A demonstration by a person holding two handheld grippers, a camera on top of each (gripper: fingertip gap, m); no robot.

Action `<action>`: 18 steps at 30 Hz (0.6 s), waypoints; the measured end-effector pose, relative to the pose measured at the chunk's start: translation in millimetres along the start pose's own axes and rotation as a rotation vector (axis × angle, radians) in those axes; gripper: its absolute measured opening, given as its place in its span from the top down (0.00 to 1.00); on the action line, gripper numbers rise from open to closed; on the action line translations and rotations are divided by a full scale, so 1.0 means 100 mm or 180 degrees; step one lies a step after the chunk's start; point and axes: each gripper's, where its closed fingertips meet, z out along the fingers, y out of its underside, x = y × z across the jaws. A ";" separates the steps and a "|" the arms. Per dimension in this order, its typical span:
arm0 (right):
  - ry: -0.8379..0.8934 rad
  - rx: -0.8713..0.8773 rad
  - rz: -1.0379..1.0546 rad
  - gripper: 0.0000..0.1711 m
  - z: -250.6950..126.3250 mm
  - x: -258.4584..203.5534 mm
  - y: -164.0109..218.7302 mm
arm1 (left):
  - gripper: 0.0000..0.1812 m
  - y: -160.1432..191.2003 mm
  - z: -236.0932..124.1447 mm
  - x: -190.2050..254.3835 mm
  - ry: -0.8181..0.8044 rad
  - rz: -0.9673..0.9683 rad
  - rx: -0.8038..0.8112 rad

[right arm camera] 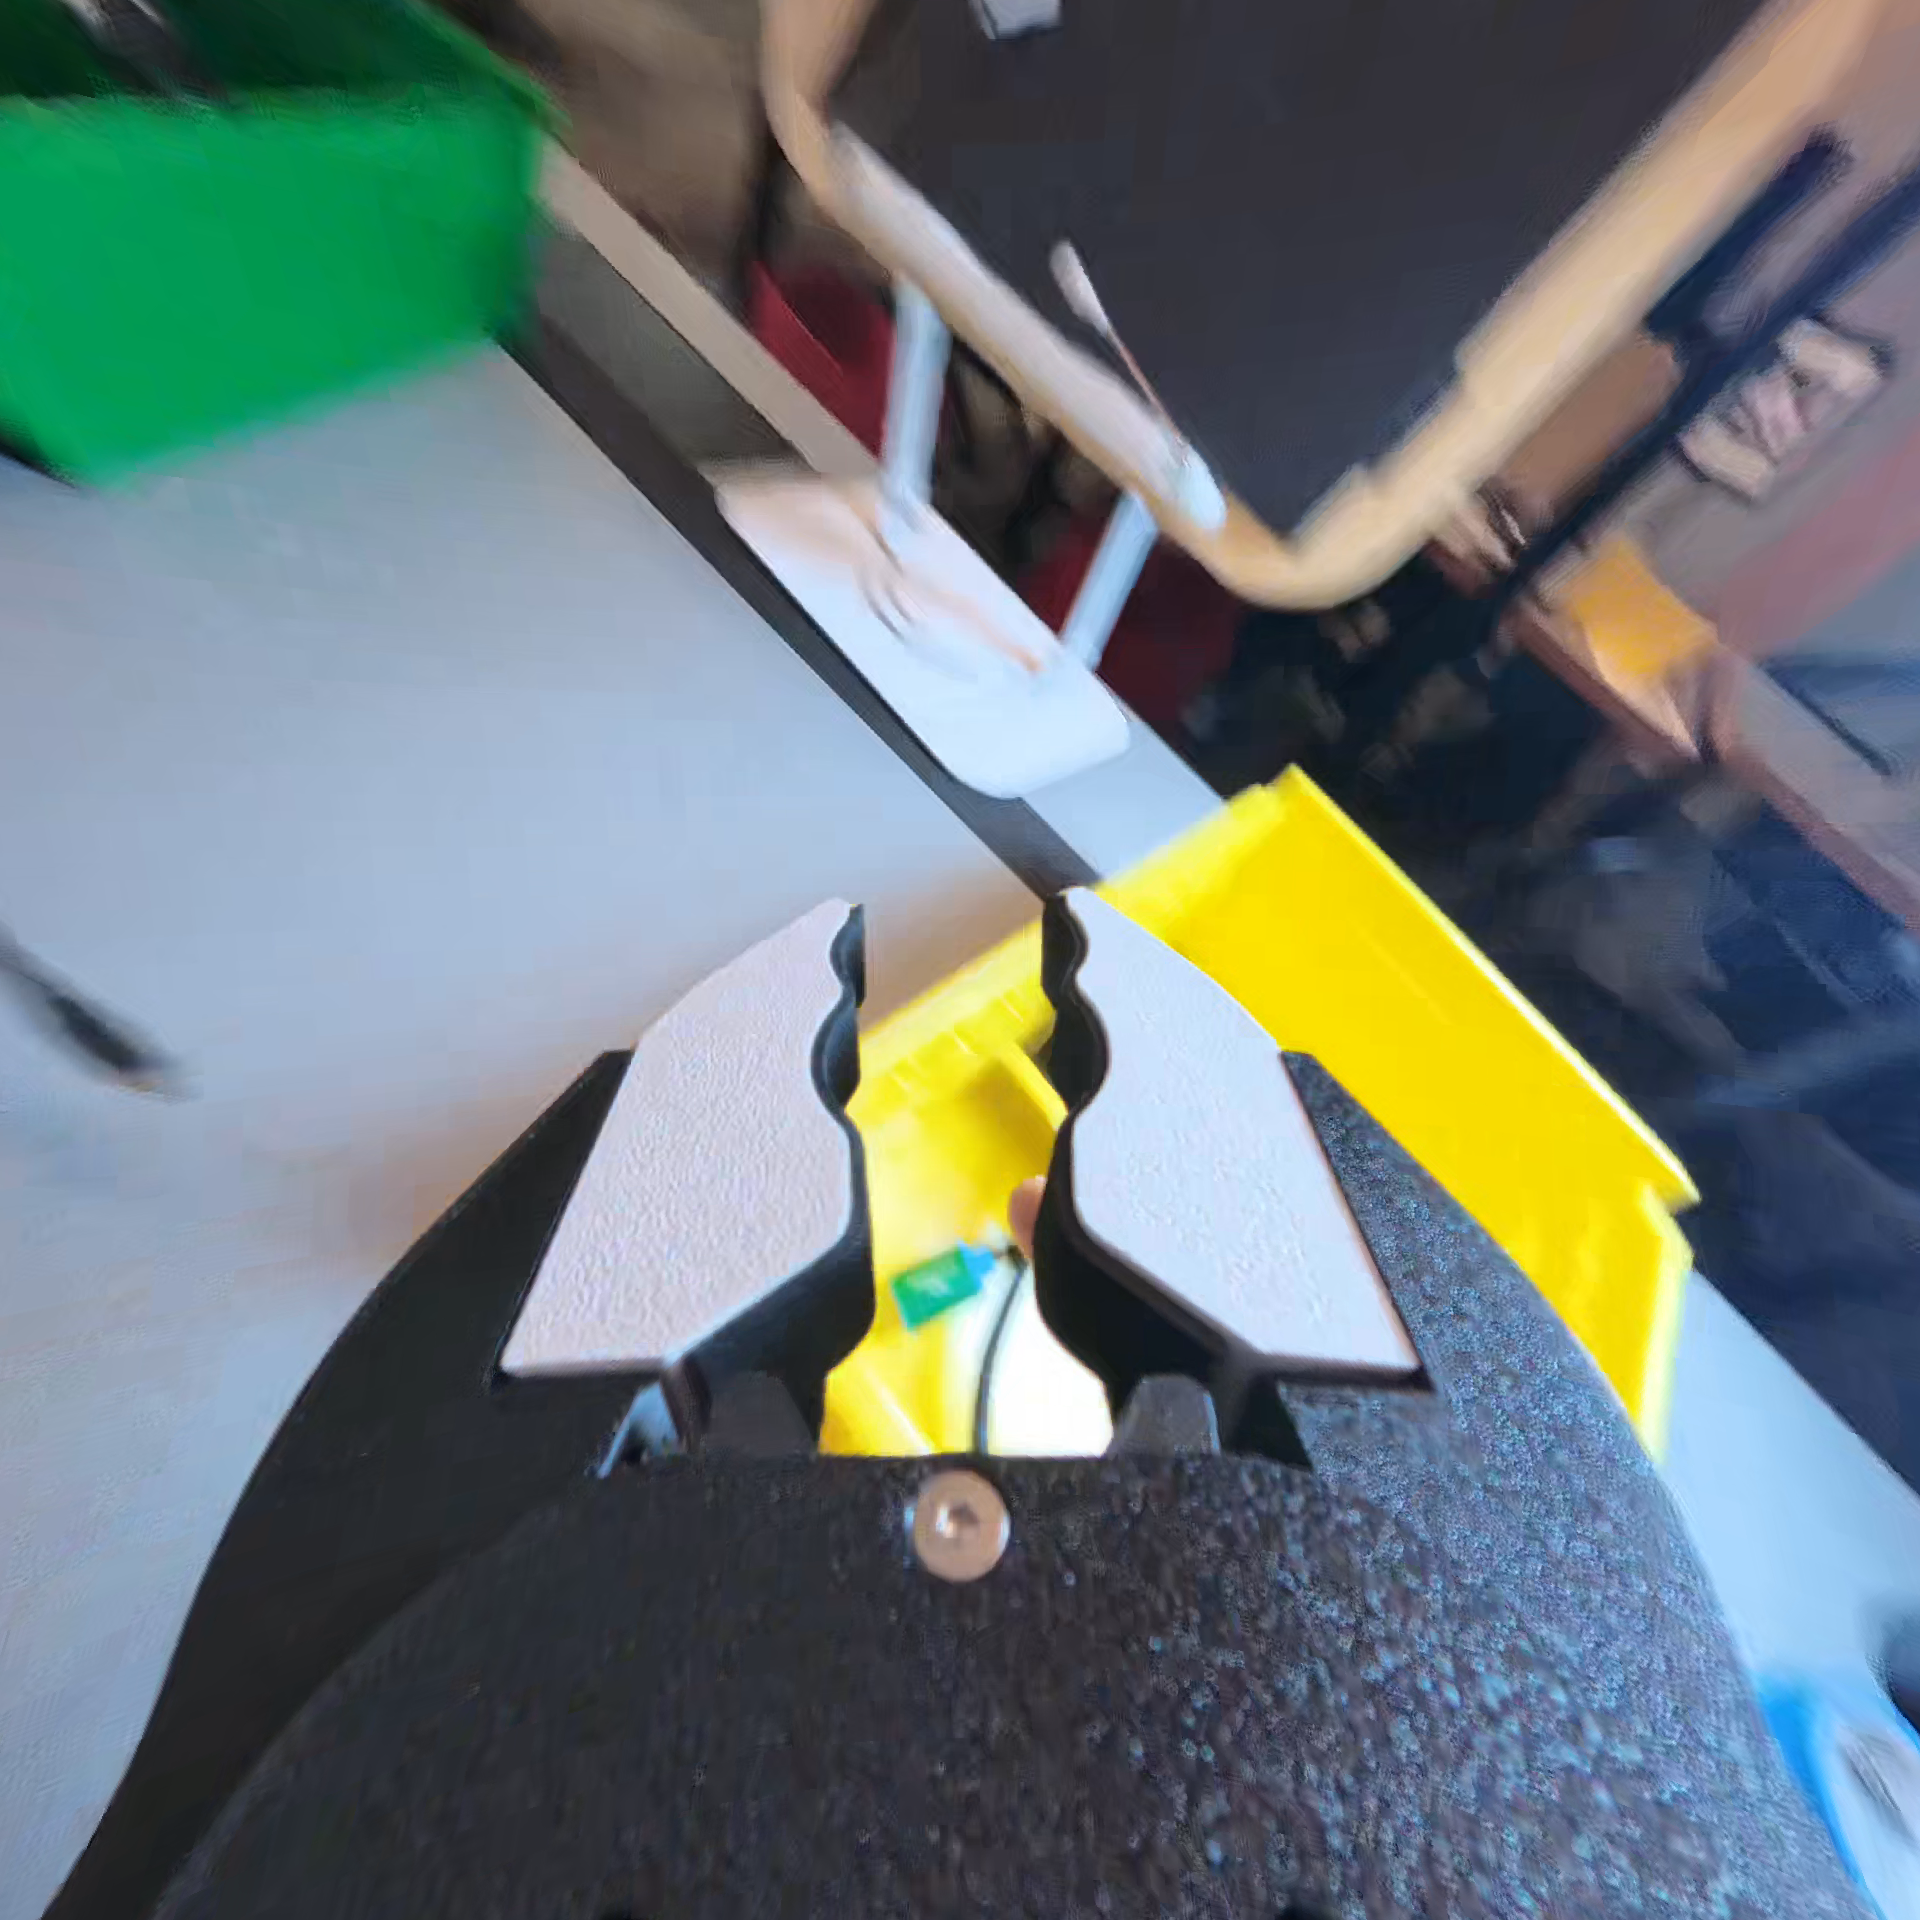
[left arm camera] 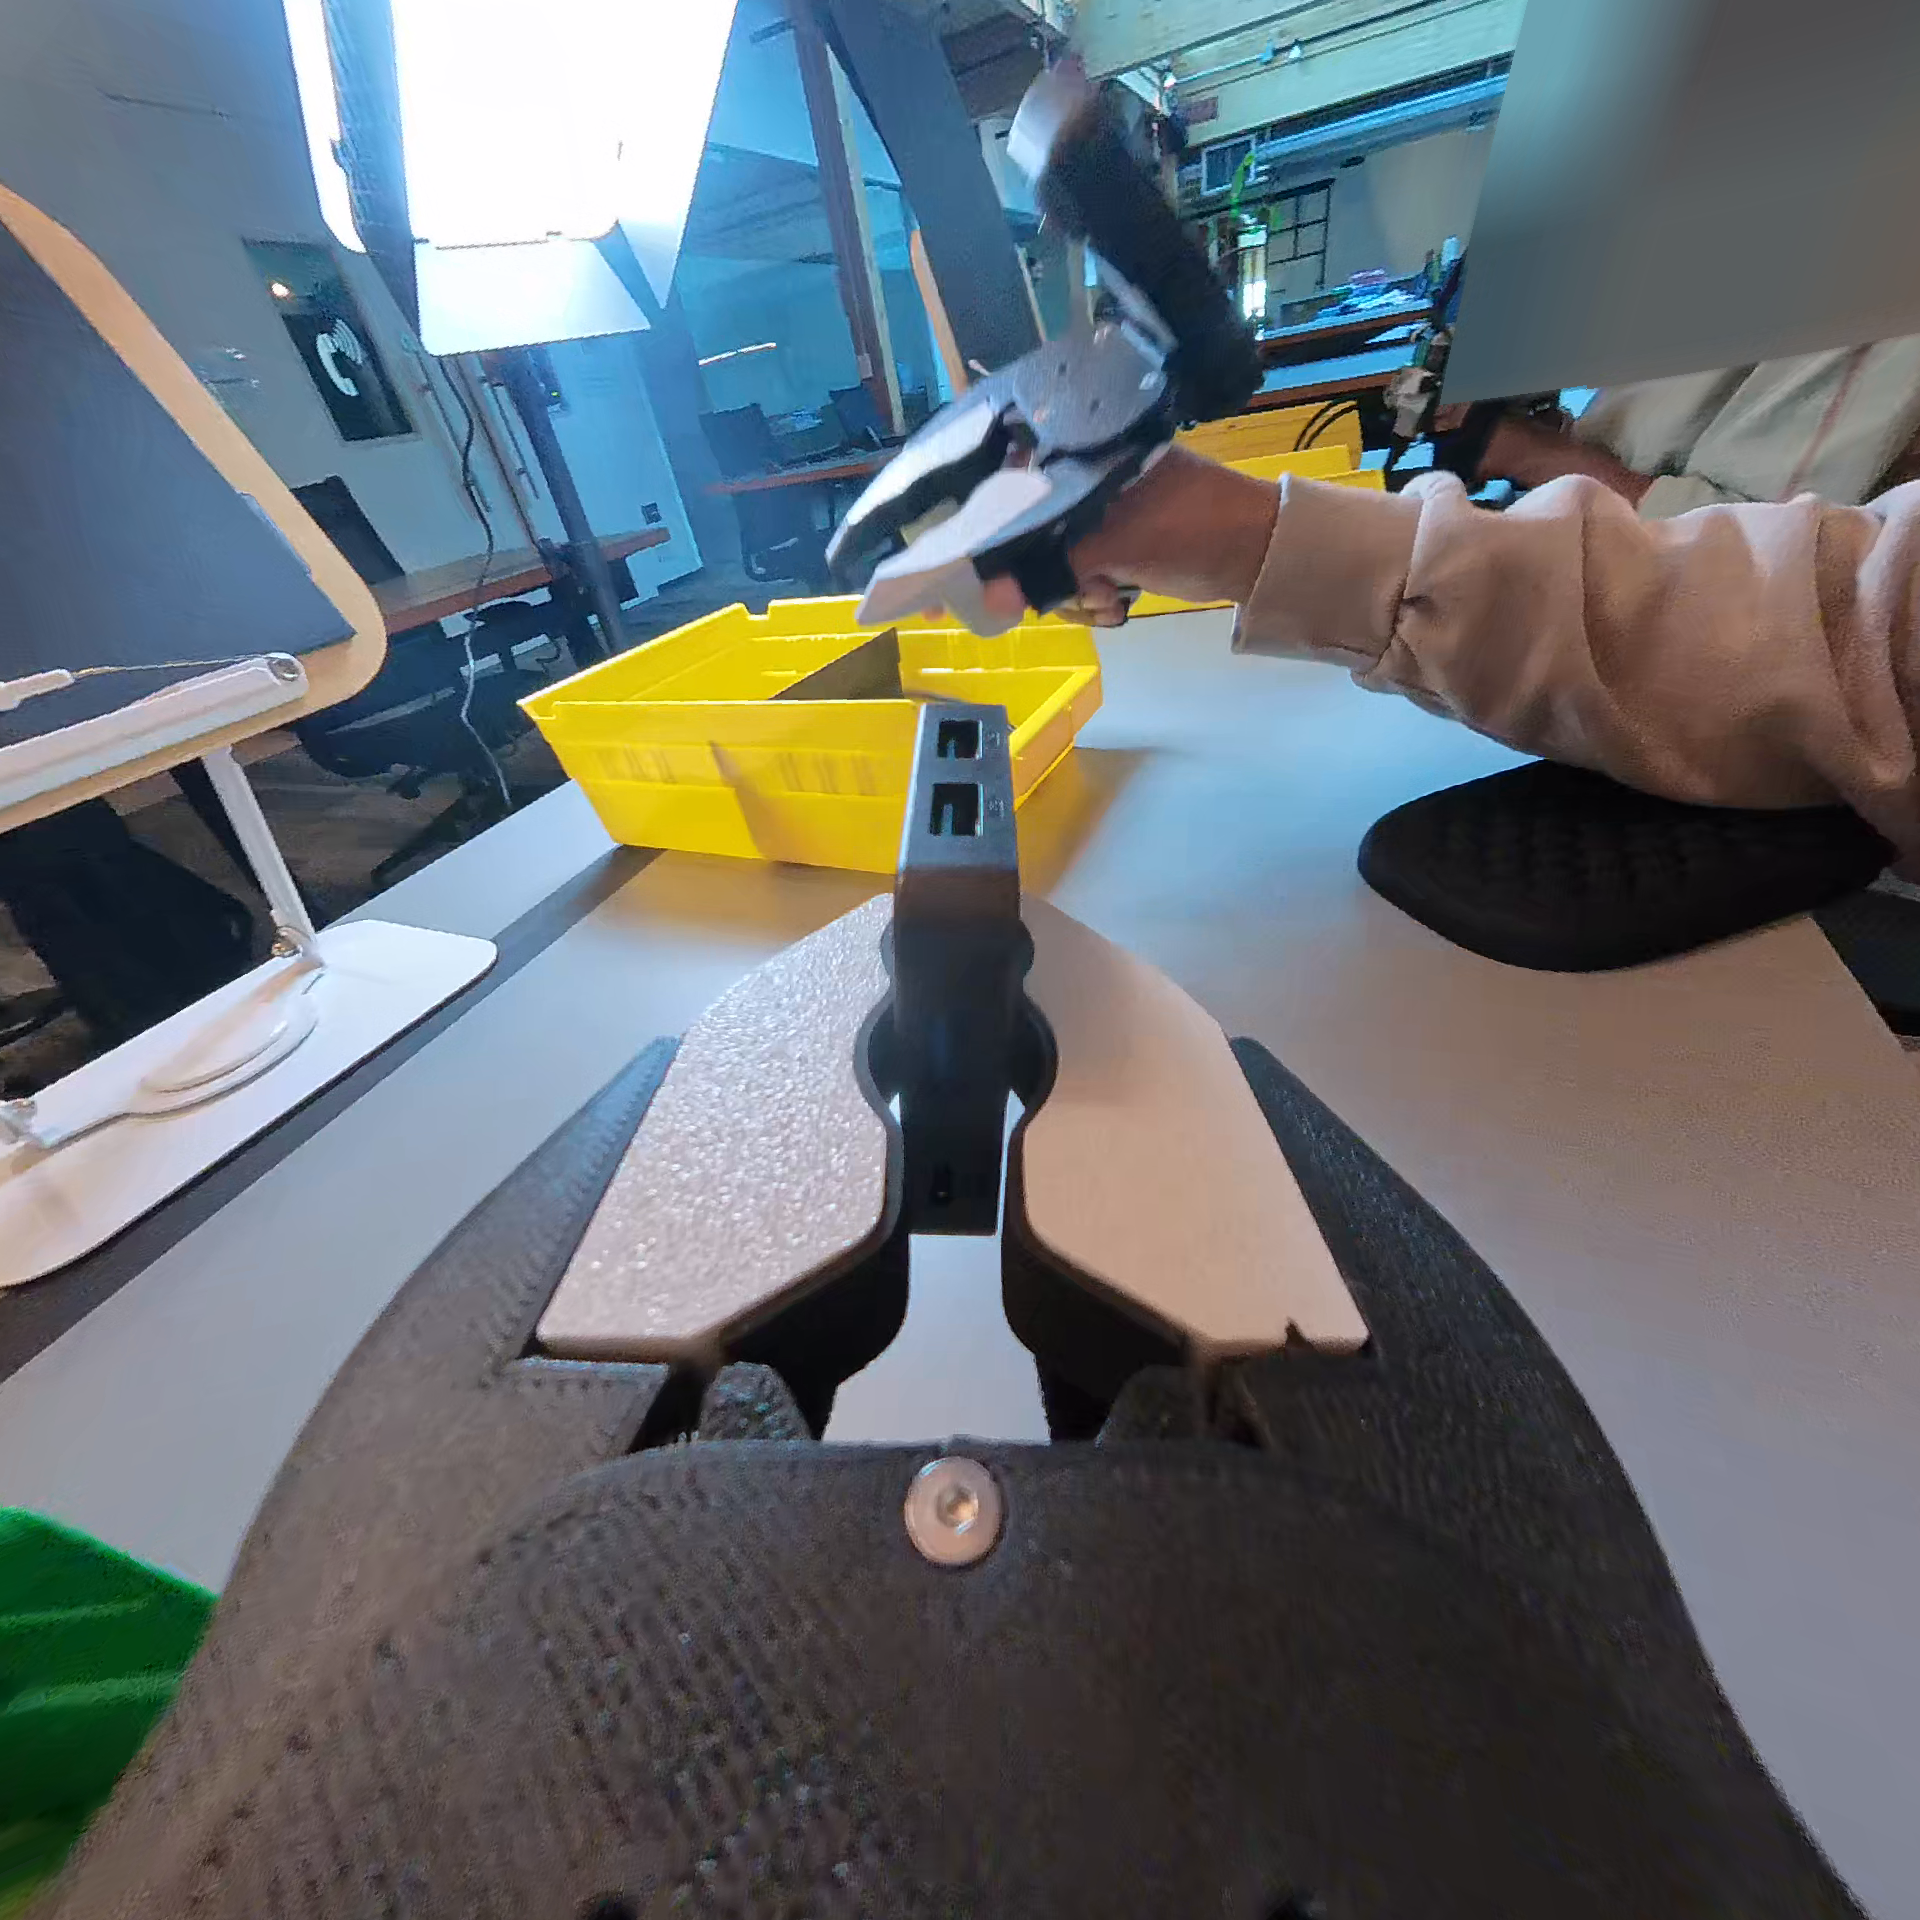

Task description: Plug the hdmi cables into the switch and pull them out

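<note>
My left gripper (left arm camera: 954,935) is shut on a black HDMI switch (left arm camera: 956,821), held on edge above the grey table (left arm camera: 1403,1195). Two empty ports face up on its far end. No cable is plugged into them. My right gripper (right arm camera: 954,925) is open and empty, hovering over the yellow bin (right arm camera: 1351,997); the view is blurred. It also shows in the left wrist view (left arm camera: 914,561), held by a hand above the same bin (left arm camera: 727,758). A thin black cable (right arm camera: 992,1361) and a small green part (right arm camera: 935,1283) lie inside the bin.
A white stand base (left arm camera: 208,1060) carrying a dark wood-framed panel (left arm camera: 135,488) stands at the table's left edge. A black pad (left arm camera: 1600,873) lies to the right under the person's sleeve (left arm camera: 1610,634). A green bin (right arm camera: 239,270) sits at the near left. More yellow bins (left arm camera: 1278,457) sit behind. Across from one pair of fingers to the other is roughly 25 centimetres.
</note>
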 end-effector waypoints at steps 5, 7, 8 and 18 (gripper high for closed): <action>-0.1580 0.0998 -0.0439 0.79 -0.41 -1.39 -0.85 | 0.92 0.02 0.05 0.16 0.0242 0.0005 0.0025; -0.2109 0.1135 -0.0483 0.79 -0.50 -1.88 -0.99 | 0.92 0.04 0.07 0.22 0.0292 0.0084 -0.0021; -0.2262 0.1138 -0.0499 0.78 -0.49 -2.05 -1.02 | 0.92 0.04 0.08 0.26 0.0321 0.0123 -0.0027; -0.2254 0.0921 -0.0842 0.92 -0.56 -1.97 -1.10 | 0.89 -0.11 -0.03 0.22 0.0216 0.0252 0.0119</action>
